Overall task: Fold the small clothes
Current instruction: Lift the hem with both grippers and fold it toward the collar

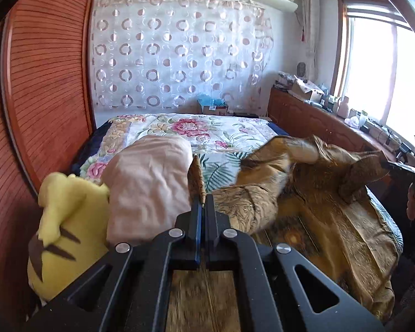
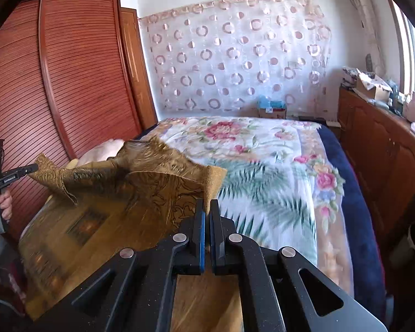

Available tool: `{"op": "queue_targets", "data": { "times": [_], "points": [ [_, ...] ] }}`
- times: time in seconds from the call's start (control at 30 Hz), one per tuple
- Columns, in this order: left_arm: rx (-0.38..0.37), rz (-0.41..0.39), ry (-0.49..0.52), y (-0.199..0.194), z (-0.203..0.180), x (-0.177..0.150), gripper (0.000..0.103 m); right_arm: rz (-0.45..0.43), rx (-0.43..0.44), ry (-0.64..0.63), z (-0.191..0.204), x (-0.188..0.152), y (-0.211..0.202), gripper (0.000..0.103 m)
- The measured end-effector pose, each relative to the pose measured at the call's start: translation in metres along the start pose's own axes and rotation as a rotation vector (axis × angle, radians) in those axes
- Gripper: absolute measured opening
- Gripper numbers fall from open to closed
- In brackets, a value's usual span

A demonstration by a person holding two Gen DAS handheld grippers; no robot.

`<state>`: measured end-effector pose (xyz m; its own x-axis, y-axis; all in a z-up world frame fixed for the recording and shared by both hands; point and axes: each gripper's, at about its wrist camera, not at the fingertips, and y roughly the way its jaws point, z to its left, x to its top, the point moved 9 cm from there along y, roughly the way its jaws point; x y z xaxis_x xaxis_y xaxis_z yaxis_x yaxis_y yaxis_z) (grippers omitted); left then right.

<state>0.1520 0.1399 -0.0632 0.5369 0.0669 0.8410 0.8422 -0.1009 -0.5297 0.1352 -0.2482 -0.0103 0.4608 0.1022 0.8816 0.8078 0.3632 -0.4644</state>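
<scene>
A golden-brown patterned garment is lifted over the near part of the floral bed. My left gripper is shut on one corner of it, which sticks up between the pads. In the right wrist view the same garment stretches leftward, and my right gripper is shut on its other corner. Each view shows the opposite gripper at the far edge, pinching the cloth: the right gripper and the left gripper. The cloth hangs blurred between the two.
A pink folded cloth and a yellow plush toy lie at the left beside the red-brown slatted wardrobe. A wooden cabinet with clutter runs under the window on the right. The floral bedspread lies bare beyond the garment.
</scene>
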Motion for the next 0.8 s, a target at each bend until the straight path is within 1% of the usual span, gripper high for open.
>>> {"op": "queue_targets", "data": {
  "times": [0.13, 0.2, 0.23, 0.3, 0.43, 0.57, 0.63, 0.7, 0.73, 0.77, 0.8],
  "points": [
    [0.01, 0.007, -0.041, -0.037, 0.009, -0.034, 0.002, 0.023, 0.009, 0.006, 0.007, -0.04, -0.049, 0.002],
    [0.01, 0.011, -0.065, -0.052, 0.012, -0.049, 0.002, 0.034, 0.011, 0.041, 0.005, -0.056, -0.074, 0.002],
    [0.013, 0.016, -0.069, -0.058, 0.013, -0.057, 0.002, 0.052, 0.016, 0.061, 0.003, -0.067, -0.084, 0.002],
    [0.032, 0.031, -0.053, -0.072, 0.015, -0.073, 0.002, 0.085, -0.012, 0.058, 0.006, -0.08, -0.102, 0.002],
    [0.043, 0.063, -0.051, -0.084, 0.013, -0.091, 0.002, 0.168, -0.041, 0.049, 0.006, -0.11, -0.13, 0.002],
    [0.078, 0.091, -0.04, -0.086, 0.015, -0.109, 0.002, 0.234, -0.068, 0.03, 0.008, -0.121, -0.134, 0.002],
    [0.072, 0.096, -0.043, -0.085, 0.017, -0.109, 0.003, 0.245, -0.084, 0.018, 0.006, -0.117, -0.132, 0.002],
    [0.067, 0.094, -0.044, -0.087, 0.017, -0.107, 0.003, 0.237, -0.085, 0.009, 0.009, -0.109, -0.131, 0.002],
    [0.058, 0.084, -0.041, -0.088, 0.017, -0.103, 0.006, 0.229, -0.09, 0.002, 0.01, -0.103, -0.13, 0.002],
    [0.051, 0.076, -0.04, -0.089, 0.016, -0.099, 0.012, 0.22, -0.096, -0.007, 0.011, -0.097, -0.132, 0.002],
    [0.042, 0.069, -0.039, -0.09, 0.015, -0.093, 0.029, 0.209, -0.099, -0.018, 0.016, -0.091, -0.131, 0.002]
  ]
}}
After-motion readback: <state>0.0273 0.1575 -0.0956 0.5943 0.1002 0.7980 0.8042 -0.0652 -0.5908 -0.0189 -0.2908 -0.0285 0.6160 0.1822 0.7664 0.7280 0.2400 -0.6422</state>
